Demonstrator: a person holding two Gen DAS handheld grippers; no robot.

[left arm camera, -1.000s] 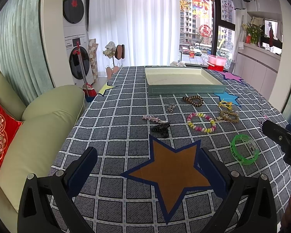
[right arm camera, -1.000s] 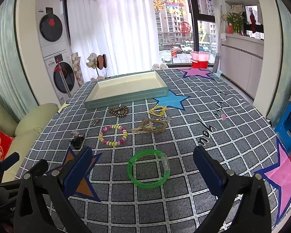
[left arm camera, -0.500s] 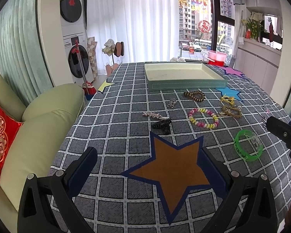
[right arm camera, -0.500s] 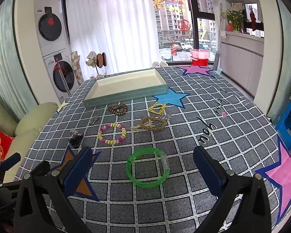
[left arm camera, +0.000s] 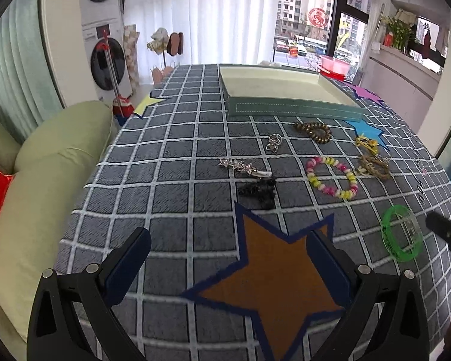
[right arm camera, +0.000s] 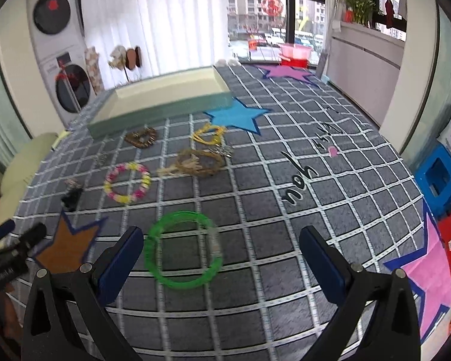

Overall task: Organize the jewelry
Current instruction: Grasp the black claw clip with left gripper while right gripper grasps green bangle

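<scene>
Jewelry lies scattered on a grey checked tablecloth. A green bangle (right arm camera: 183,249) (left arm camera: 401,233) rests just ahead of my open right gripper (right arm camera: 222,258), nearer its left finger. Farther out lie a pink-and-yellow bead bracelet (right arm camera: 127,183) (left arm camera: 332,177), a straw-coloured woven bracelet (right arm camera: 198,162), a yellow cord bracelet (right arm camera: 209,134), a brown bead bracelet (left arm camera: 313,128), a silver ring cluster (left arm camera: 273,143), a star hair clip (left arm camera: 243,168) and a black claw clip (left arm camera: 258,191). My left gripper (left arm camera: 228,258) hangs open over the orange star patch, short of the black clip. An empty teal tray (left arm camera: 291,109) (right arm camera: 159,111) stands at the back.
A green sofa (left arm camera: 45,180) with a red cushion borders the table's left side. A blue stool (right arm camera: 439,177) and red box stand off the right edge. Stacked washing machines and a window lie beyond the far end.
Both grippers have moved forward and lower toward the table; the jewelry looms larger. The green bangle now sits closer to the right gripper's fingers. Both stay open.
</scene>
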